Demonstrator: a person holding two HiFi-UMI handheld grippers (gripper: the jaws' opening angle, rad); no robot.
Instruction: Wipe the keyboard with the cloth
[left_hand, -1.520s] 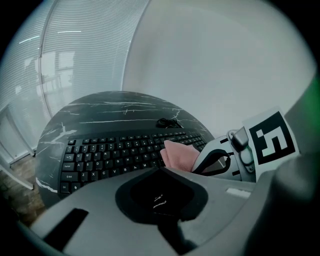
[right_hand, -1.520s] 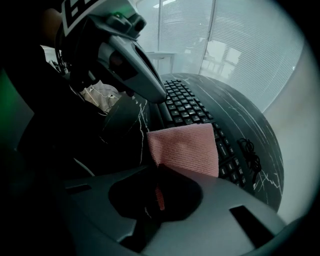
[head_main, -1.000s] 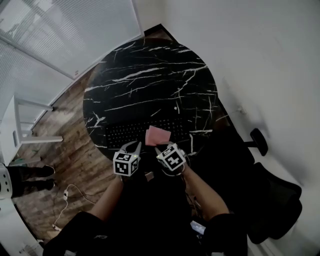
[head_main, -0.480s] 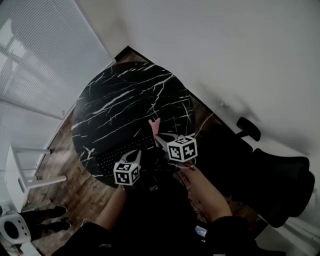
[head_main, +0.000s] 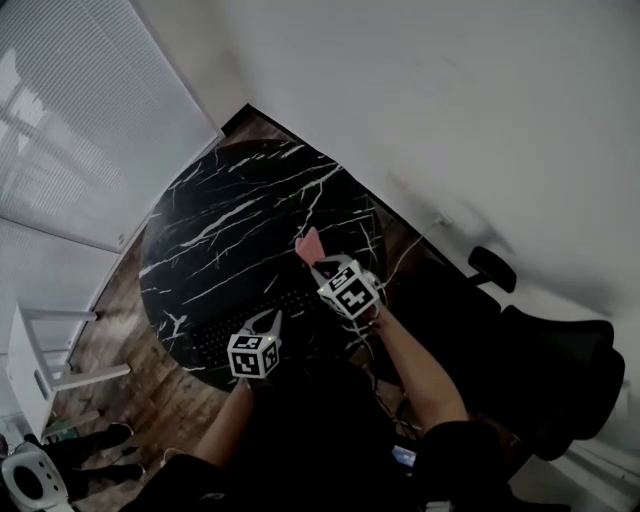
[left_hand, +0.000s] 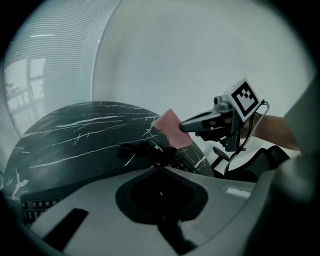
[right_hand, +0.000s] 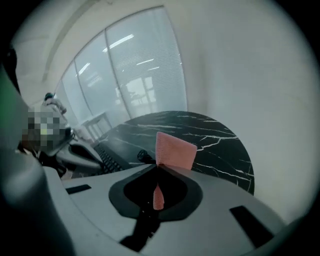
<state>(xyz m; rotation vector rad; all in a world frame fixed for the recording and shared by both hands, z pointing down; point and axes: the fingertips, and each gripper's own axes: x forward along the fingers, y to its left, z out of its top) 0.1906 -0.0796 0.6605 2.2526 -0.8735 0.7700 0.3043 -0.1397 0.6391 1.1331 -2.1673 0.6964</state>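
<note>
The wipe itself has not begun; this looks like the carry stage, with the cloth in the air and not on the keys. The right gripper (right_hand: 159, 165) has its jaws pressed onto the lower edge of the pink cloth (right_hand: 175, 149), which stands up beyond the tips like a small flag above the black marble table (head_main: 240, 205). The keyboard (head_main: 228, 332) lies near the table's near edge, lower and to the left of the cloth, not touching it. The left gripper (left_hand: 160, 168) hangs near the keyboard's front edge, jaws together with nothing between them. Next, the cloth probably needs lowering flat onto the keys for a sweep along the rows.
</note>
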